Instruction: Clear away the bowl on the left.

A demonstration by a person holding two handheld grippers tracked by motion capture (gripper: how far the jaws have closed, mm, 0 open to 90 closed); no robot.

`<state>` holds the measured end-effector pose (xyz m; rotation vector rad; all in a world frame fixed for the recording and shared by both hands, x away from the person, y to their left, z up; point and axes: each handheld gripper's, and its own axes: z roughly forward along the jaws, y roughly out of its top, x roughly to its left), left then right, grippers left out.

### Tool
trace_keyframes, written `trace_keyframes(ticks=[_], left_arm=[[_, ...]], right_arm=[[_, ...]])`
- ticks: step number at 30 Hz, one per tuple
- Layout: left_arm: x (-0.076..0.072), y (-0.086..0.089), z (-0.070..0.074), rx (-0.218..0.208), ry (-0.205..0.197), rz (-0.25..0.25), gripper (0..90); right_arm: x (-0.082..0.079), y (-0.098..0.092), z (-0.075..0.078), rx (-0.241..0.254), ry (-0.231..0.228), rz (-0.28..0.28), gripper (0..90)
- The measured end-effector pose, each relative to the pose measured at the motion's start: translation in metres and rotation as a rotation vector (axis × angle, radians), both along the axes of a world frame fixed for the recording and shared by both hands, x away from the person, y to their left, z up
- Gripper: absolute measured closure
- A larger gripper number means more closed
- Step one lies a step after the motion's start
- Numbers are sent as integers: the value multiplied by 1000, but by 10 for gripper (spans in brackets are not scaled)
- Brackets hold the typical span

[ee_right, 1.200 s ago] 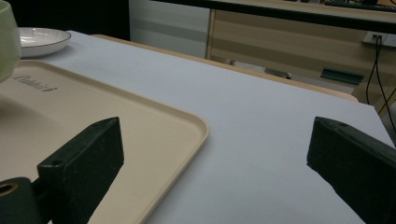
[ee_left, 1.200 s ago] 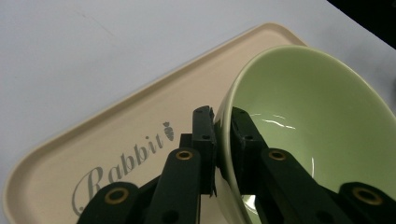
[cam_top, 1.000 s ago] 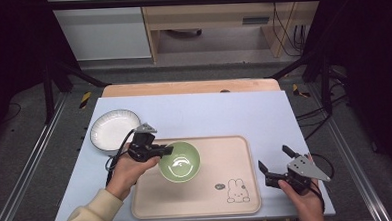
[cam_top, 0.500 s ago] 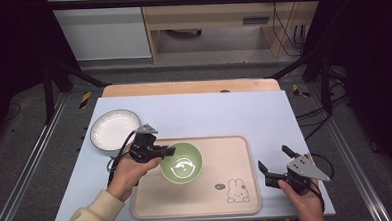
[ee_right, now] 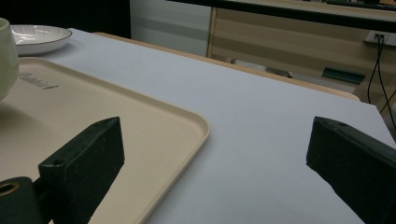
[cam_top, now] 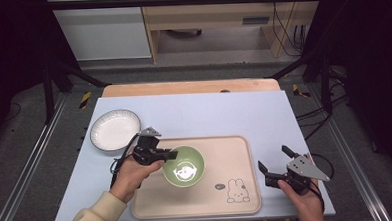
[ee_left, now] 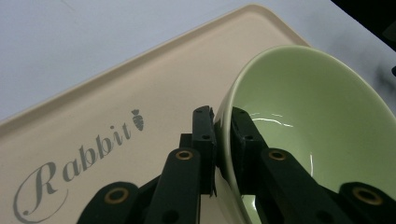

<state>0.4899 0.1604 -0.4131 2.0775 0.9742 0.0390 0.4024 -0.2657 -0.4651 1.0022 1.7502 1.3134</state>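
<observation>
Clearly, the left gripper (cam_top: 169,154) is clamped on the rim of the green bowl (cam_top: 184,165), one jaw inside and one outside, at the bowl's nine o'clock over the beige tray (cam_top: 236,150). Compared with a second ago, the bowl is seen slightly further right. "Rabbit" lettering (ee_left: 77,161) is legible in the left gripper view. The right gripper (cam_top: 275,168) is held wide open, empty, at three o'clock beside the tray. A white plate (cam_top: 115,130) sits at ten o'clock.

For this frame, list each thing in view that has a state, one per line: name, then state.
green bowl: empty, upright over the tray, rim pinched by the left gripper.
left gripper: shut on the bowl's rim, one of its fingers outside the wall, the other inside.
right gripper: open, holding nothing, beside the tray.
tray: flat on the table.
white plate: empty, on the table beside the tray.
</observation>
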Motion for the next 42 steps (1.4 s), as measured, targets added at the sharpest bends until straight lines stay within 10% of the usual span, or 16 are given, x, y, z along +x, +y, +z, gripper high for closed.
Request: trace_keyframes(ticks=[42], left_arm=[[2, -18, -24, 47, 48, -31, 820]], right_arm=[[0, 2, -1, -9, 6, 6, 44]])
